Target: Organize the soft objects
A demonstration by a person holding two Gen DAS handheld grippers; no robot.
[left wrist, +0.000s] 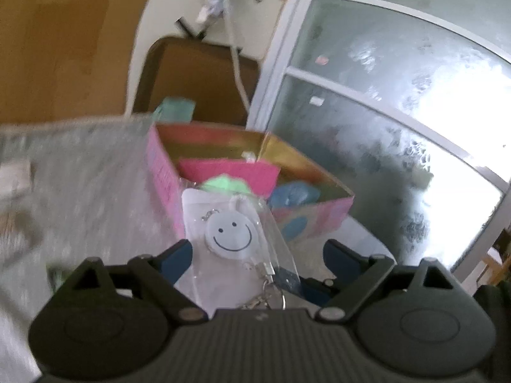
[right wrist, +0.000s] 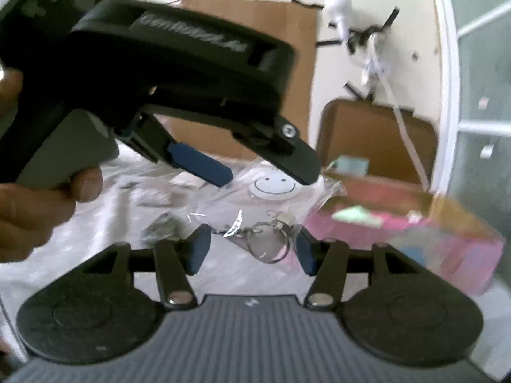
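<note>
A clear plastic packet holding a round white smiley-face keychain with metal ring and clasp (left wrist: pixel 231 233) hangs just in front of the pink open-topped cardboard box with a gold lining (left wrist: pixel 166 172), between the two tools. The left gripper (left wrist: pixel 255 255) has its blue-padded fingers (left wrist: pixel 179 260) spread wide on either side of the packet; no pad visibly presses on it. The right gripper (right wrist: pixel 252 250) is half spread around the packet's ring end; whether its pads pinch the film cannot be told through the blur. The hold seems meant to carry the packet over the box's near wall, so that it can drop among the things already inside the box: a pink flat piece (left wrist: pixel 230 172), a pale green soft item (left wrist: pixel 223 185) and a blue soft item (left wrist: pixel 293 194). A person's hand (right wrist: pixel 38 198) grips the left tool's handle, left of the box. Raised lettering on that tool's body (right wrist: pixel 191 33) is too blurred to read surely; the packet shows only the drawn smile
</note>
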